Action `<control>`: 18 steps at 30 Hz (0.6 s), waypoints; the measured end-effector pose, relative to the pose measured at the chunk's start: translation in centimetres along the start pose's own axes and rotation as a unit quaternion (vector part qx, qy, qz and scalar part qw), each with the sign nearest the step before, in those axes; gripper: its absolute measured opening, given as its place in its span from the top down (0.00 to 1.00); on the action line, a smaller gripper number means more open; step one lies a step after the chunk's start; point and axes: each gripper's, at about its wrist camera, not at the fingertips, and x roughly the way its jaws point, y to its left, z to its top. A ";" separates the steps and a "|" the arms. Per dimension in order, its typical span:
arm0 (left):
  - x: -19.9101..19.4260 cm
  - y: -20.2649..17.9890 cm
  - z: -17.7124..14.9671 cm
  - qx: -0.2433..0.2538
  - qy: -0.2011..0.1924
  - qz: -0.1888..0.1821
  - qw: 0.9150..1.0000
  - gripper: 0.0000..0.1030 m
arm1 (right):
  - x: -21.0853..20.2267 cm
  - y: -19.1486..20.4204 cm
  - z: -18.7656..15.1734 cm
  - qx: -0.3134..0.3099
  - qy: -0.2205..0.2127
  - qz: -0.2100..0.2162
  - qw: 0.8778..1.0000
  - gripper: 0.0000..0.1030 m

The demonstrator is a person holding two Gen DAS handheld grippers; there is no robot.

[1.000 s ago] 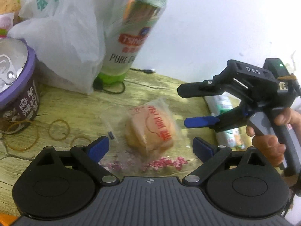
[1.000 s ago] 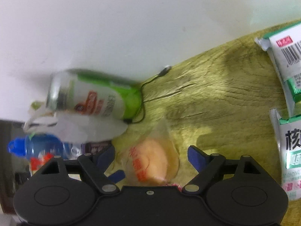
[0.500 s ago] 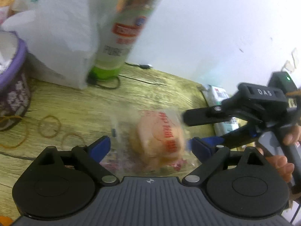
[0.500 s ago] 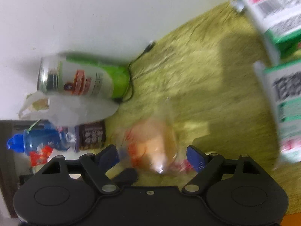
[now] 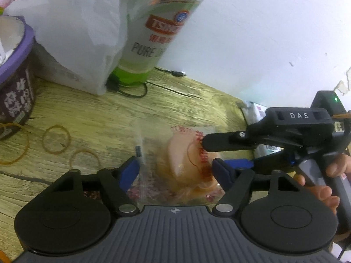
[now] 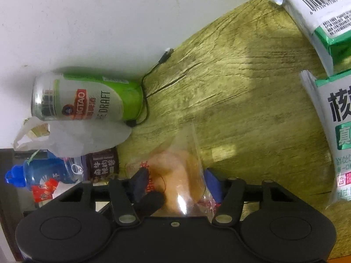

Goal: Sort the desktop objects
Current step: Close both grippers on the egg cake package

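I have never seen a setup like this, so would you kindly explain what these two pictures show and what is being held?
A person holds two handheld grippers; each carries a camera that looks along its jaws. The left gripper and right gripper have just been closing their jaws around one wrapped pastry from two sides; the right gripper's pads press its wrapper. On the wooden table stand a beer can, a white plastic bag and a purple tub, with rubber bands and biscuit packs.

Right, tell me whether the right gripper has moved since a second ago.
Yes. In the left wrist view the right gripper has come left, toward the beer can; its jaws have just been closing, with the wrapped pastry between them.
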 end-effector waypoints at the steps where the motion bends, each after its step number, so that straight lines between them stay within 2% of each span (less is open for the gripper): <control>1: 0.1 -0.1 -0.1 0.000 -0.001 0.001 1.000 0.29 | 0.0 0.0 0.0 0.002 -0.002 0.001 1.000 0.46; 18: -1.3 -1.3 0.0 0.012 -0.017 0.002 1.000 0.33 | -1.3 0.5 -1.3 0.005 -0.014 0.010 1.000 0.49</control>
